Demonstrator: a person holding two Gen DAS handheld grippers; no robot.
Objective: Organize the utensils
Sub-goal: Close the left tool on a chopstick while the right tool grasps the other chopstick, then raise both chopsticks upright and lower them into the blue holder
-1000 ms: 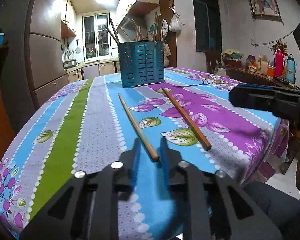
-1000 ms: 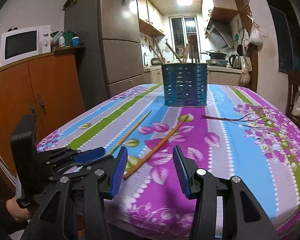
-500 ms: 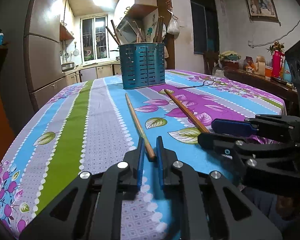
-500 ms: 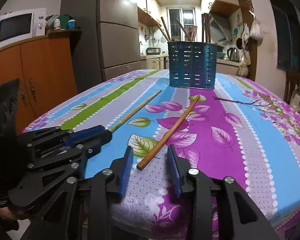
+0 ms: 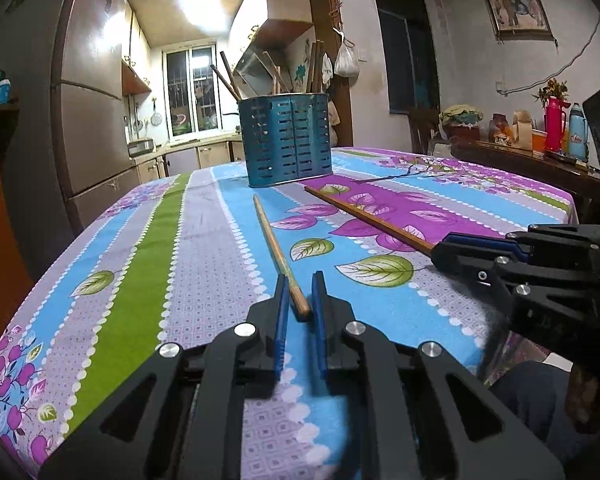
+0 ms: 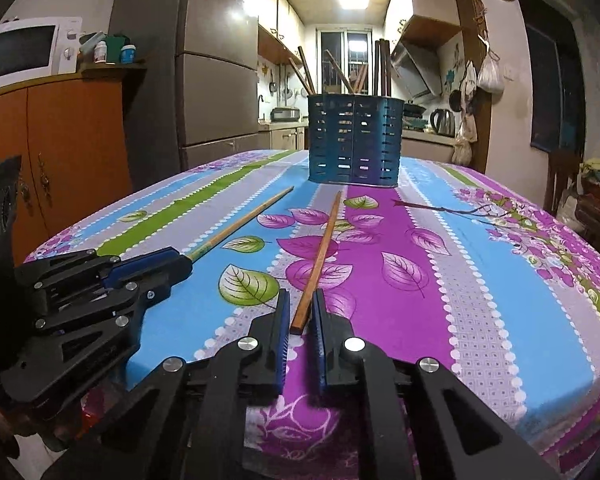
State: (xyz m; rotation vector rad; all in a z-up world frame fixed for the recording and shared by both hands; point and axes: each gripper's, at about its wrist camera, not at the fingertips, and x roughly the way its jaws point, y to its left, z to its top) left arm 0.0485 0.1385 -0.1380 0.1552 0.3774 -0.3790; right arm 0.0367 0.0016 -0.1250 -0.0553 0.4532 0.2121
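Observation:
Two wooden chopsticks lie on the flowered tablecloth, pointing toward a blue slotted utensil holder (image 5: 286, 140) that has several chopsticks in it. My left gripper (image 5: 300, 280) has its jaws narrowed around the near end of the left chopstick (image 5: 274, 244), with a small gap on the right side. My right gripper (image 6: 300, 300) has its jaws close around the near end of the right chopstick (image 6: 320, 258). The holder also shows in the right wrist view (image 6: 354, 138). Each gripper shows in the other's view: the right one (image 5: 480, 252) and the left one (image 6: 152, 268).
The table (image 5: 124, 280) fills the foreground, and its near edge is just below the grippers. A fridge (image 6: 216, 80) and an orange cabinet (image 6: 52, 140) stand to the left. A side table with flasks (image 5: 556, 132) is at the right.
Both grippers have come down and forward to the near ends of the chopsticks. Their jaws have narrowed from wide open to close around the sticks.

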